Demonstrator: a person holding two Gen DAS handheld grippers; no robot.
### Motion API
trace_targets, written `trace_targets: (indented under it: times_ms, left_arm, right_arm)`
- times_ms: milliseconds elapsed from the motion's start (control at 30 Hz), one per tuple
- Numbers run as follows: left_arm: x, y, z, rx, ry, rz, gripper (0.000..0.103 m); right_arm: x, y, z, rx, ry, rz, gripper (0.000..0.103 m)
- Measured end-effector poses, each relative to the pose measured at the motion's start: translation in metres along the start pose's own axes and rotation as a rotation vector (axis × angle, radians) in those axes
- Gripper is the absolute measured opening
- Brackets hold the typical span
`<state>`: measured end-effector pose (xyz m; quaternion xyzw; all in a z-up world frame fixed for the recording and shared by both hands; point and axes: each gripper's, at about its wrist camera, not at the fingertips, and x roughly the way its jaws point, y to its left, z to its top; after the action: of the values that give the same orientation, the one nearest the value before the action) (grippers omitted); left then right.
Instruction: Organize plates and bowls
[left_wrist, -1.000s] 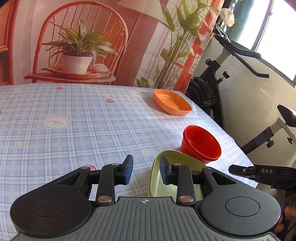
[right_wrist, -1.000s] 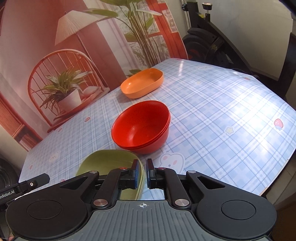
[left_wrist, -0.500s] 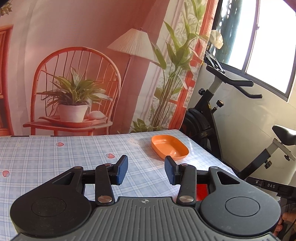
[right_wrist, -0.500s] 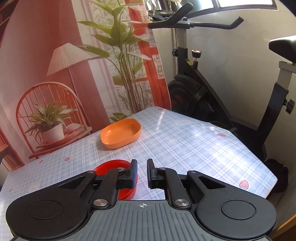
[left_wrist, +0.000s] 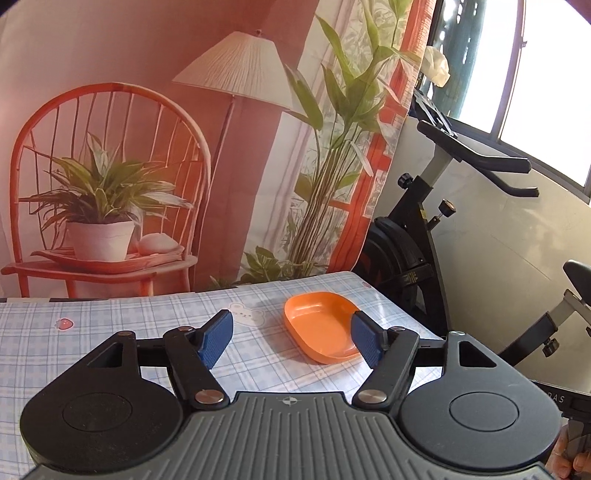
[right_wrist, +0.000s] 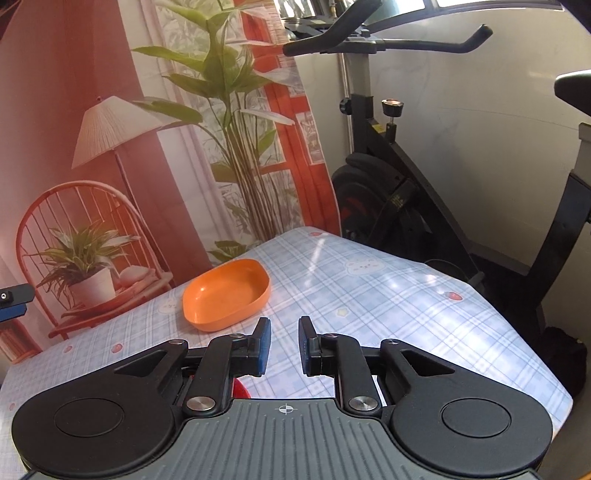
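Observation:
An orange oval dish (left_wrist: 320, 325) lies on the checked tablecloth (left_wrist: 110, 325) near the far right corner; it also shows in the right wrist view (right_wrist: 225, 294). My left gripper (left_wrist: 291, 341) is open wide and empty, raised above the table, with the dish just beyond its right finger. My right gripper (right_wrist: 284, 345) is open a little and empty, raised, with the dish ahead to its left. A sliver of the red bowl (right_wrist: 241, 389) shows under the right gripper. The green plate is hidden.
A printed backdrop (left_wrist: 147, 147) hangs behind the table. An exercise bike (left_wrist: 424, 236) stands past the table's right edge, also in the right wrist view (right_wrist: 399, 192). The table's right edge (right_wrist: 517, 332) drops off close by.
Both grippers have risen and tilted up, so the red bowls and green plate dropped out of sight. The left jaws opened wider. The right jaws went from nearly shut to a small gap.

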<state>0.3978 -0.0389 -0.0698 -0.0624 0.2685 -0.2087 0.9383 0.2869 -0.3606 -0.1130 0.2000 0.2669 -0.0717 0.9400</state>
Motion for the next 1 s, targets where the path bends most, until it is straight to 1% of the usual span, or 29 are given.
trace_targets:
  times_ms: [33, 100, 167, 300, 400, 467, 500, 567, 633, 700, 833, 900, 1000]
  left_arm:
    - [0.017, -0.001, 0.002, -0.008, 0.017, 0.015, 0.076]
    - [0.051, -0.003, 0.003, -0.012, 0.054, 0.005, 0.076]
    - [0.084, -0.008, 0.002, -0.008, 0.097, -0.014, 0.075]
    - [0.138, -0.017, -0.008, 0.018, 0.174, -0.034, 0.075]
    - [0.169, -0.016, -0.017, 0.018, 0.225, -0.026, 0.074]
    - [0.184, -0.012, -0.022, -0.011, 0.25, -0.019, 0.074]
    - [0.189, -0.009, -0.023, -0.027, 0.256, -0.016, 0.073]
    - [0.194, -0.006, -0.026, -0.042, 0.255, -0.012, 0.071]
    - [0.199, -0.005, -0.028, -0.037, 0.263, -0.019, 0.065]
    - [0.207, -0.006, -0.031, -0.034, 0.284, -0.018, 0.057]
    - [0.216, -0.003, -0.039, -0.04, 0.309, -0.014, 0.048]
    - [0.215, -0.002, -0.04, -0.028, 0.306, -0.037, 0.035]
    - [0.215, -0.003, -0.04, -0.02, 0.311, -0.053, 0.024]
  right_arm:
    - [0.012, 0.002, 0.004, 0.001, 0.016, 0.037, 0.019]
    - [0.039, 0.01, 0.012, -0.03, 0.03, 0.071, 0.019]
    - [0.069, 0.018, 0.02, -0.082, 0.045, 0.076, 0.019]
    - [0.123, 0.02, 0.032, -0.14, 0.073, 0.098, 0.019]
    - [0.154, 0.016, 0.032, -0.171, 0.07, 0.1, 0.02]
    - [0.174, 0.01, 0.03, -0.149, 0.073, 0.107, 0.02]
    - [0.181, 0.007, 0.03, -0.136, 0.064, 0.103, 0.02]
    - [0.193, 0.001, 0.028, -0.12, 0.025, 0.1, 0.023]
    - [0.205, -0.003, 0.03, -0.094, 0.03, 0.113, 0.024]
    - [0.215, -0.004, 0.03, -0.079, 0.04, 0.117, 0.024]
    - [0.233, 0.0, 0.027, -0.093, 0.078, 0.115, 0.024]
    - [0.241, 0.004, 0.026, -0.099, 0.095, 0.111, 0.024]
    - [0.248, 0.003, 0.026, -0.077, 0.113, 0.111, 0.022]
